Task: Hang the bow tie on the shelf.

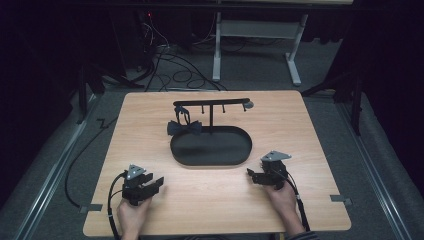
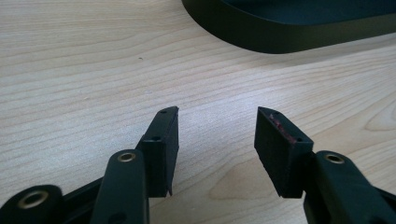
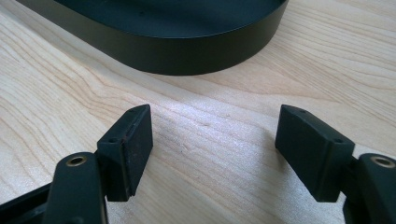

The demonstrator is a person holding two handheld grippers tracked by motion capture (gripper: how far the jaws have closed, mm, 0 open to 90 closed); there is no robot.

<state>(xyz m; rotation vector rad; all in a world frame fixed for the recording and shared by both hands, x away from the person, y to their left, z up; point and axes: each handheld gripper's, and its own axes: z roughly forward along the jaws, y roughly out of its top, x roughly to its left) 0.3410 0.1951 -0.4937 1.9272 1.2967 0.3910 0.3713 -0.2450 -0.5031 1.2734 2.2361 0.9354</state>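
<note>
- Tongs status: left tongs (image 1: 156, 182) jaws apart, nothing between them; held in the person's left hand (image 1: 131, 212) at the near-left of the tabletop (image 1: 310, 130). The left gripper view shows the same gap (image 2: 217, 144), bare wood under it.
- Right tongs (image 1: 252, 175) jaws also apart, wider gap, holding nothing; right hand (image 1: 283, 196) grips them at the near-right. Right gripper view: open gap (image 3: 215, 149) over wood grain.
- Both tongs point inward and forward, toward the black oval tray (image 1: 243, 154) that sits between and beyond them. Neither touches it.
- Tray wall sits just ahead of the right tongs in the right gripper view (image 3: 187, 53); ahead and off to the right of the left tongs in the left gripper view (image 2: 280, 39), farther off.
- Tray carries an upright post with a horizontal bar (image 1: 210, 103) on top, on the far side from both tongs. Small hooks hang under the bar; small grey round piece (image 1: 248, 105) at its right end.
- Black bow tie (image 1: 184, 127) hangs from the bar's left end, at the tray's far-left rim. Well apart from both tongs, closer to the left pair's side.
- Grey three-cornered plate (image 1: 134, 171) on top of the left tongs, another (image 1: 275, 156) on the right; cables trail back past each forearm.
- Floor beyond the tabletop: loose cables (image 1: 175, 70) and a white table frame (image 1: 255, 45).
</note>
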